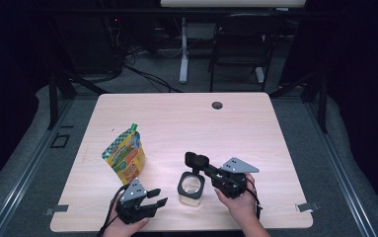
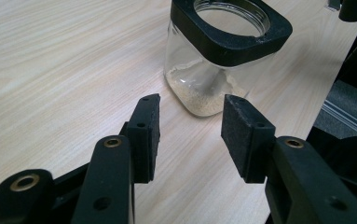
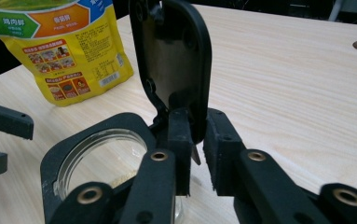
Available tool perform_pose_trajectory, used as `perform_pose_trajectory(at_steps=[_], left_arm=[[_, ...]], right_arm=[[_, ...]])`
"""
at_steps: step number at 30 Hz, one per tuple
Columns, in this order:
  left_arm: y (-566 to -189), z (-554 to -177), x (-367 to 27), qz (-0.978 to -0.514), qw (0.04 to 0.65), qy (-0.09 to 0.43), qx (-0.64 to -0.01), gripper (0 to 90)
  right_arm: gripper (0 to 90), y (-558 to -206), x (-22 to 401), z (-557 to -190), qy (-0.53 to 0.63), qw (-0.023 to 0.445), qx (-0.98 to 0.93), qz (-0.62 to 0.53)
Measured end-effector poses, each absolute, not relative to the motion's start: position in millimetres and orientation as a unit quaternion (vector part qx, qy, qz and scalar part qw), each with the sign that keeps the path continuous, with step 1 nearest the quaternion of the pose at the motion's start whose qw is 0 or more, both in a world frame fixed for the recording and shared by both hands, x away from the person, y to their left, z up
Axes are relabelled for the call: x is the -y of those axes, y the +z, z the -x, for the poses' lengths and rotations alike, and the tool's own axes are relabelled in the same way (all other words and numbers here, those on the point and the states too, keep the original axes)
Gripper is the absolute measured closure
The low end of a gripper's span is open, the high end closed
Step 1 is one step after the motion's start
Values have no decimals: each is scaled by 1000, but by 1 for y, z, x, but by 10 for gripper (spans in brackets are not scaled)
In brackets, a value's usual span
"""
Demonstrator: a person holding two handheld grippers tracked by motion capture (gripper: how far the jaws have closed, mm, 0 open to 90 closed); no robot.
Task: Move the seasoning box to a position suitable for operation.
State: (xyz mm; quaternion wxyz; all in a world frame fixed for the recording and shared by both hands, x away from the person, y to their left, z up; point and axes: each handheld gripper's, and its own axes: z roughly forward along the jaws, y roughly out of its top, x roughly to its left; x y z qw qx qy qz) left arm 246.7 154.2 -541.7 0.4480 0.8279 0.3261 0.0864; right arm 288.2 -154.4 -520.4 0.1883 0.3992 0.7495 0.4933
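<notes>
Standing near the table's left side, the pouch [image 1: 124, 155] waited untouched while the left gripper [image 1: 158, 197] hung open and empty, aimed at the jar [image 1: 191, 188] at the front middle. The right gripper [image 3: 195, 151] pinched the raised lid [image 3: 176, 60] by its edge, so opening looked nearly done; next likely called for steadying the jar and fetching the pouch.

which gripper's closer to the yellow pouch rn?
Left. The left gripper sits just in front of the yellow pouch, jaws open and empty. The right gripper is farther off, past the jar, at its raised lid.
</notes>
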Motion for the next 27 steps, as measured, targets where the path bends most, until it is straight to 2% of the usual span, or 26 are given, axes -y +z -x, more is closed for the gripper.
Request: perform_pose_trajectory(at_steps=[7, 17, 27], left_arm=[[-543, -252, -148, -831, 448, 82, -319, 575], [-549, -260, -132, -839, 447, 76, -301, 521], [-555, -266, -122, -847, 445, 64, -284, 525]], right_arm=[[784, -520, 156, -279, 482, 198, -755, -398], [849, -525, 157, -265, 450, 194, -771, -407], [861, -532, 151, -267, 428, 179, -788, -405]])
